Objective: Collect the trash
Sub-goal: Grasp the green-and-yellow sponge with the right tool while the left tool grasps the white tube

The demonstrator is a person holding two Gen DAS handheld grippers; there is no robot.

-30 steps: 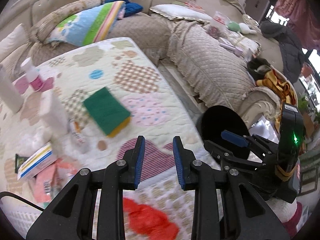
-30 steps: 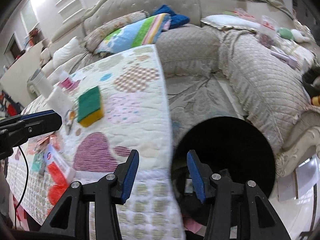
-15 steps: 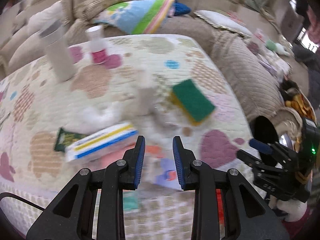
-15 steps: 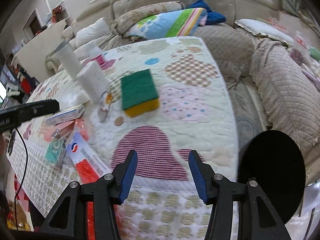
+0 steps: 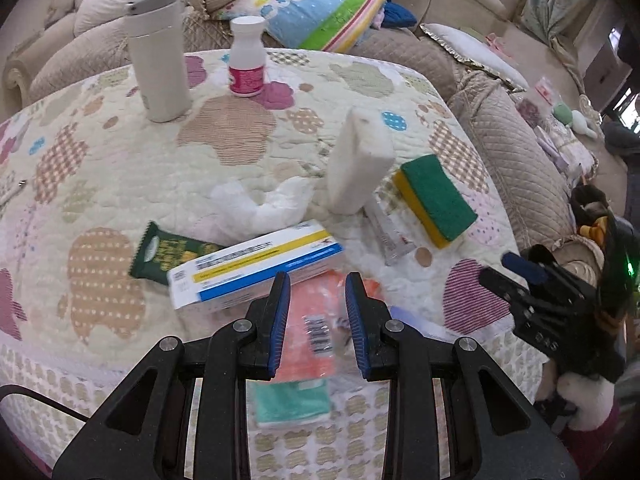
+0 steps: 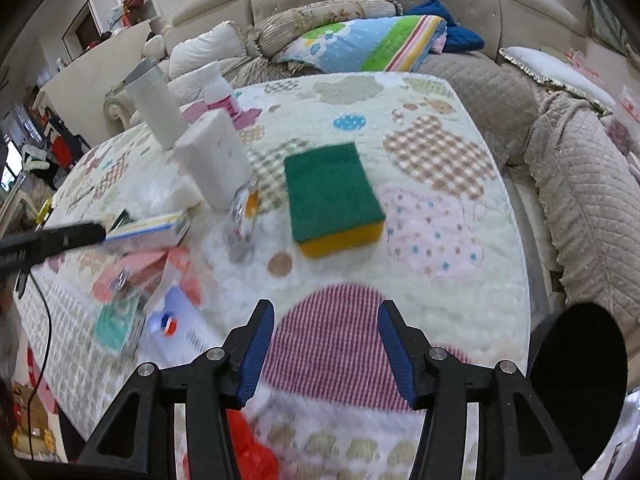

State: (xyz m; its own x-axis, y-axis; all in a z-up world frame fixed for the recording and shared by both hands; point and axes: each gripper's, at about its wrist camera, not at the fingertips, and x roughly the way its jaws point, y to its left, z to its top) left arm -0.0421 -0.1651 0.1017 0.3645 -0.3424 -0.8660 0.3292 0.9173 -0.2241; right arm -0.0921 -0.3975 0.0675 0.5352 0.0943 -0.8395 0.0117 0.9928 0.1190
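Trash lies on the quilted table (image 5: 120, 168): an orange clear wrapper with a barcode (image 5: 316, 320), a white box with blue and yellow stripes (image 5: 256, 268), a dark green snack wrapper (image 5: 168, 252), crumpled white tissue (image 5: 264, 204), a teal packet (image 5: 292, 400) and a clear wrapper (image 5: 392, 236). My left gripper (image 5: 316, 292) hovers over the orange wrapper, its jaws a little apart with nothing gripped. My right gripper (image 6: 326, 320) stands open above a red-striped patch, nothing between its fingers. It also shows at the right edge as the right gripper (image 5: 520, 272).
A green and yellow sponge (image 6: 332, 196), a white block (image 5: 360, 164), a white flask (image 5: 160, 48) and a pill bottle (image 5: 247, 56) stand on the table. A black bin (image 6: 576, 380) sits off the table's right corner. A sofa with cushions (image 6: 368, 44) wraps around behind.
Both grippers have swung left from the black bin toward the table. The left one now hangs over the pile of wrappers. The right jaws have widened slightly.
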